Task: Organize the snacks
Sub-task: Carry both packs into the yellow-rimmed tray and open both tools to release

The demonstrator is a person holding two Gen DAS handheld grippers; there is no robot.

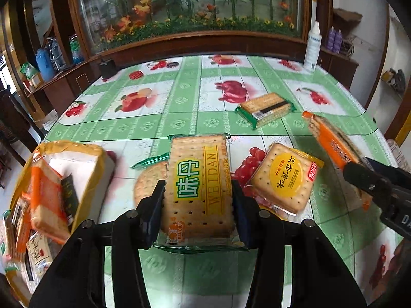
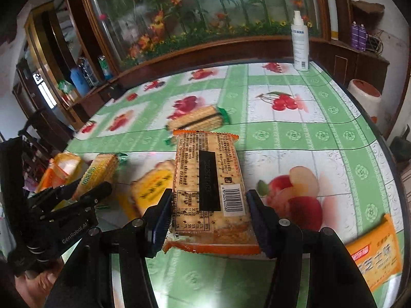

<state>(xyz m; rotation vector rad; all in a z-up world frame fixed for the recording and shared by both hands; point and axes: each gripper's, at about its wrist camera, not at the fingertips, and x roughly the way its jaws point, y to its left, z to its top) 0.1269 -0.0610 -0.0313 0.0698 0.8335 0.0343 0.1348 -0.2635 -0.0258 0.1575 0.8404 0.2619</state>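
Note:
My left gripper is shut on a green-trimmed Weidan cracker pack and holds it above the table. My right gripper is shut on an orange cracker pack, back side up with its barcode showing. The orange pack also shows at the right of the left wrist view, the Weidan pack at the left of the right wrist view. A yellow-labelled cracker pack and a green sandwich-cracker pack lie on the tablecloth. A yellow snack bag with several packs inside lies open at the left.
The table has a green fruit-print cloth. A white spray bottle stands at its far right corner. An orange snack pack lies near the right edge. A round cracker pack lies under my left gripper. A wooden cabinet with a flower panel stands behind.

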